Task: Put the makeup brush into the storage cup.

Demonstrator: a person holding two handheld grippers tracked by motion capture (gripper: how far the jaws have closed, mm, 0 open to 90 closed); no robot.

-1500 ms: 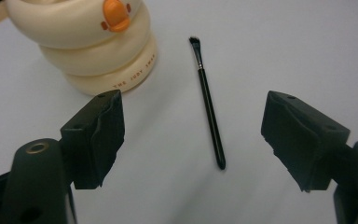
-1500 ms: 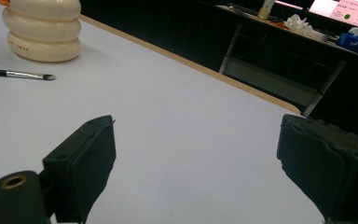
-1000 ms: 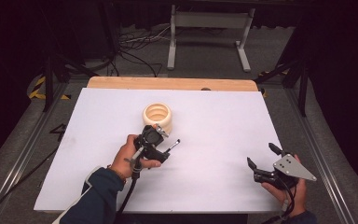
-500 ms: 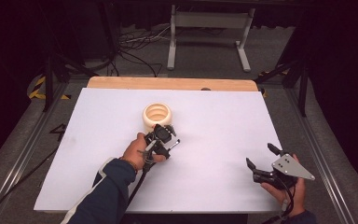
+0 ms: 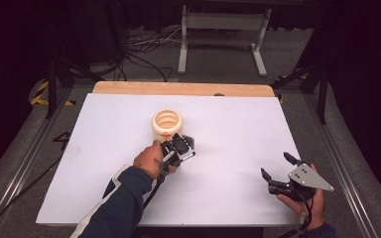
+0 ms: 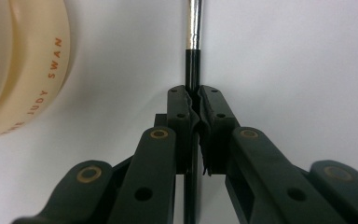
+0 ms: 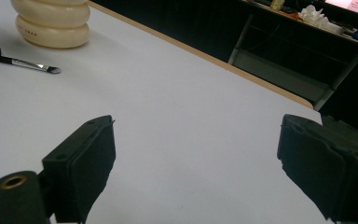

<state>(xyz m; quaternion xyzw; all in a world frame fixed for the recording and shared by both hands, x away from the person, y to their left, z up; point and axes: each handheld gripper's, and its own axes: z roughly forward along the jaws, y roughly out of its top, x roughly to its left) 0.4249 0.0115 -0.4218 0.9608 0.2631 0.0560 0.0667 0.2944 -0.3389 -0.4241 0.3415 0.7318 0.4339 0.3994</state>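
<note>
Brush (image 6: 193, 51) sits pinched at its black handle in my left claw (image 6: 193, 100); light, stiff, slim, likely to twist; right claw (image 7: 193, 163) gapes empty.

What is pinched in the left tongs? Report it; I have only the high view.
Observer: The left tongs are shut on a thin brush with a black handle and a silver ferrule.
Operator: Read me the cream holder's side.
Observer: The cream holder bears orange lettering, JUDY SWAN.
Operator: Check the right tongs.
Observer: The right tongs stand wide open, with only bare white table between their pads.
</note>
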